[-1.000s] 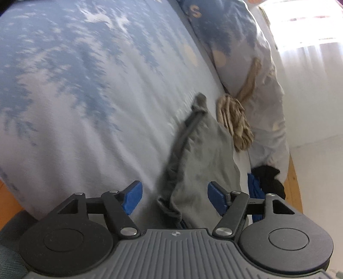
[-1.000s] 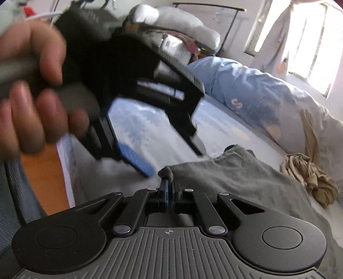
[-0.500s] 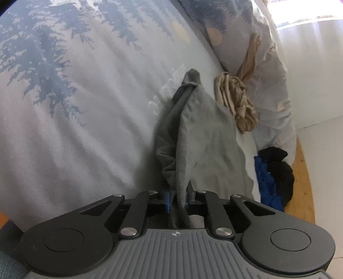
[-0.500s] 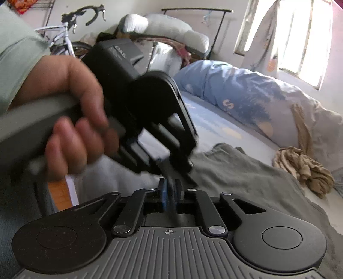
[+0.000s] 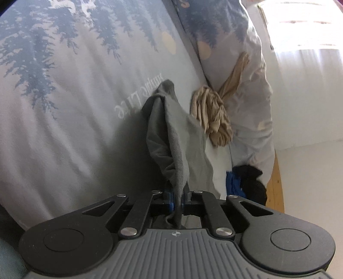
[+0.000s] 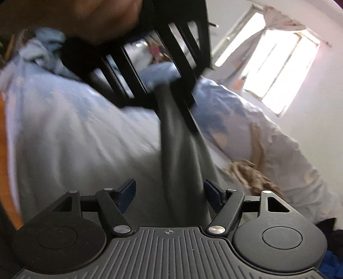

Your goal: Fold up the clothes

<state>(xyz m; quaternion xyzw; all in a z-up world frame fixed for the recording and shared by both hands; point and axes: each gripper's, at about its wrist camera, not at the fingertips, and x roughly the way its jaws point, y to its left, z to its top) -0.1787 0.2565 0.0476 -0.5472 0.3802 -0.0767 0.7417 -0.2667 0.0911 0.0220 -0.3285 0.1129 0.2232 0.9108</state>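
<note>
Clamping down hard, the left gripper [image 5: 176, 200] has its blue pads together on a bunched edge of the grey garment [image 5: 182, 137], and the cloth runs up and away from the pads in a taut ridge across the bed [image 5: 64, 107]. The right gripper [image 6: 169, 194] has just been opening; its jaws stand apart with the grey garment passing loosely between them, neither pad pressing on it. Above it in the right wrist view, the left gripper hangs with the cloth stretched down from it, a hand [image 6: 85, 15] on its handle. Beside the grey garment, on its window side, sits a crumpled tan garment [image 5: 212, 115], close against the rolled duvet [image 5: 246, 75]. Just past the grey garment's near corner lie dark and blue clothes [image 5: 244, 182] at the bed's wooden edge [image 5: 276, 184]. Away from the duvet, the printed sheet spreads wide and bare.
</note>
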